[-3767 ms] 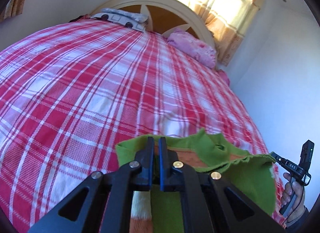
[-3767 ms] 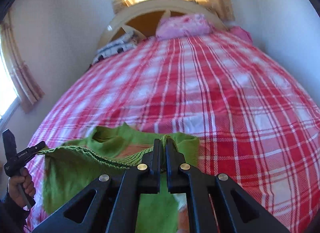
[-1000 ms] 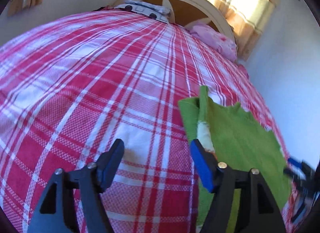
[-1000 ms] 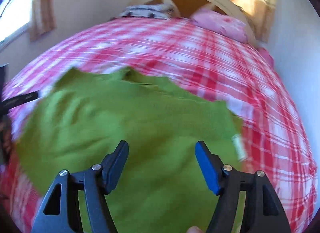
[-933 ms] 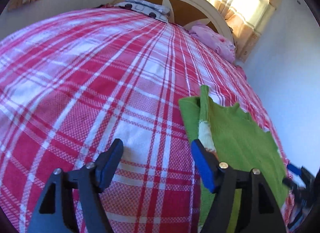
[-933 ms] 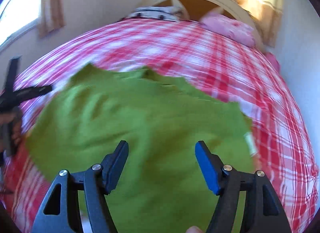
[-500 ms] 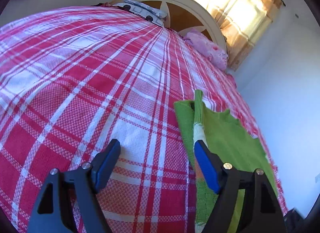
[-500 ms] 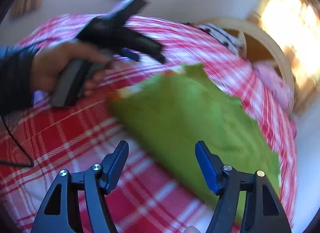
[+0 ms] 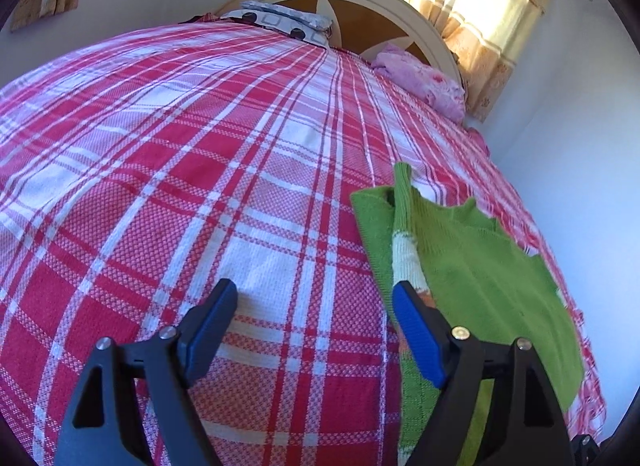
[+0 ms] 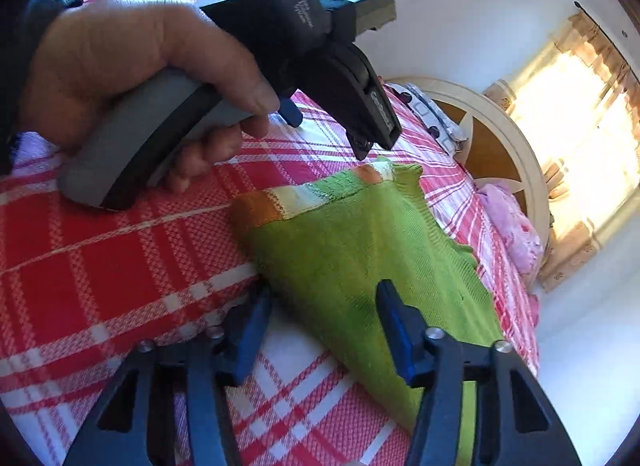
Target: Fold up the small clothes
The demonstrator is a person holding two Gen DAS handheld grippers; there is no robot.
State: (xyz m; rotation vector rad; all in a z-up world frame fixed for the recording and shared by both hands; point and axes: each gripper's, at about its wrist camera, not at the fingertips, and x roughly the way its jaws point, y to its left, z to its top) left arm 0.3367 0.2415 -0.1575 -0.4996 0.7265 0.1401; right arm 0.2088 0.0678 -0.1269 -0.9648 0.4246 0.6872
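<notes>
Seemingly a home bedroom: plaid-covered bed [image 9: 200, 153], pillows [image 9: 420, 81], curtained window [image 9: 496, 5].

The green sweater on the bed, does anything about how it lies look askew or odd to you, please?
Slightly. The green sweater lies flat on the plaid bedspread, but one striped sleeve is folded across its edge, its cuff poking past the top. Both sets of tongs are open, off the fabric.

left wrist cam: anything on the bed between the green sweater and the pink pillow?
Nothing: in the left wrist view only bare plaid bedspread runs from the green sweater up to the pink pillow.
</notes>
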